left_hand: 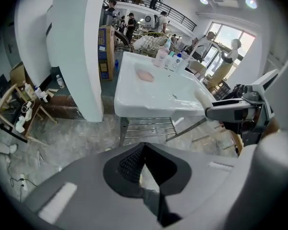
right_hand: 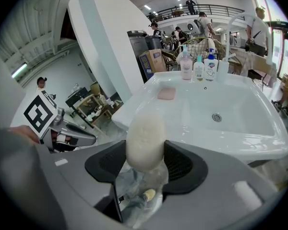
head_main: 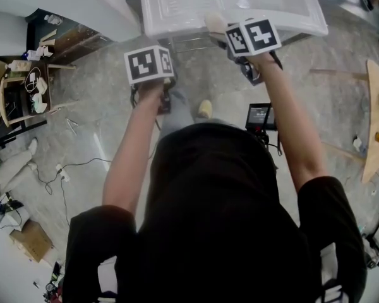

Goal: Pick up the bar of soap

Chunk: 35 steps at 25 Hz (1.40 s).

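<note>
Left gripper (left_hand: 143, 151): the jaws are pressed together with nothing between them. It hangs over the floor (left_hand: 77, 138), short of the sink's near edge and toward that edge's left end.

Right gripper (right_hand: 145, 163): the jaws pinch the bar of soap (right_hand: 145, 135) from both sides. It is farther forward than the left gripper, and the two are well apart.

Bar of soap: a cream-white oval standing upright between the pads, with its rounded top beyond the jaw tips. In the head view it sits right at the sink's near edge, left of that edge's middle. It is lifted and rests on nothing.

Sink (right_hand: 230, 145): a white basin with a broad flat rim. Its near edge runs across in front of both grippers, and the near-left corner is rounded.

Frame (left_hand: 149, 128): metal bars under the sink, set back from the near edge, with open floor in front of them.

Room at the left: a strip of floor lies between the sink's left edge and the white pillar (left_hand: 77, 51).

Drain (right_hand: 216, 117): in the basin floor, right of the middle. Smooth white basin stretches between it and the near edge.

Pink block (right_hand: 166, 93): lies flat toward the far-left part of the basin, well apart from the drain.

Bottles (right_hand: 198, 66): a small row stands on the sink's far edge, close together.
</note>
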Motion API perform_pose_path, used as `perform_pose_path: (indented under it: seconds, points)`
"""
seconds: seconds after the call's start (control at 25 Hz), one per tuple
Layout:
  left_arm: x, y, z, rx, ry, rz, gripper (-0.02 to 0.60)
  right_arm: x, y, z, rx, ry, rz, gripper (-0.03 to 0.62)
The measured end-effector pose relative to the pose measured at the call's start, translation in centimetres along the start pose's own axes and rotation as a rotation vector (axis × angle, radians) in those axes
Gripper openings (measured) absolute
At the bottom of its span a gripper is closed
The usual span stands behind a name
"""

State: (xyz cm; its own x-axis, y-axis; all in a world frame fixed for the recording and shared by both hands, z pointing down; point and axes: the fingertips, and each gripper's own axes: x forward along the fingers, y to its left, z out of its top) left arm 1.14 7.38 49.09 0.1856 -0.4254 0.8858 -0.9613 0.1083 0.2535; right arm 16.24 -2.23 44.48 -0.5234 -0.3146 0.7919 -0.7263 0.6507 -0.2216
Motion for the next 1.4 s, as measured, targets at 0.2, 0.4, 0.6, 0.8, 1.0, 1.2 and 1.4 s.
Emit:
perform_pose_path:
  seconds: [0.2, 0.4, 0.6, 0.8, 1.0, 1.2, 1.4]
  points:
    - [-0.5, 0.1, -1.5, -0.003, -0.001, 0.006, -0.002, -0.3, 1.0, -1.2, -0.008, 0.0, 0.015, 0.267]
    - [-0.9, 0.7, -2.2, -0.001, 0.0, 0.0, -0.002, -0.2, 1.8, -1.5, -0.009, 0.003, 0.007, 0.267]
    - [-0.8, 0.5, -1.9, 0.005, 0.004, 0.003, -0.002, -0.5, 1.5, -1.4, -0.014, 0.014, 0.001, 0.267]
    - [-0.6, 1.4, -1.9, 0.005, 0.014, 0.003, -0.002, 0.1, 1.6, -1.6, 0.002, 0.025, -0.008, 0.267]
    - [-0.4, 1.8, -2.1, -0.003, 0.015, 0.007, -0.002, 0.4, 1.6, -1.9, -0.001, 0.032, -0.005, 0.267]
    - [-0.6, 1.6, -1.4, -0.005, 0.003, 0.008, -0.002, 0.4, 1.4, -1.4, -0.003, 0.029, -0.002, 0.267]
    - [-0.5, 1.3, -0.8, -0.01, 0.0, 0.004, -0.002, 0.6, 1.0, -0.8, -0.002, 0.024, 0.001, 0.267]
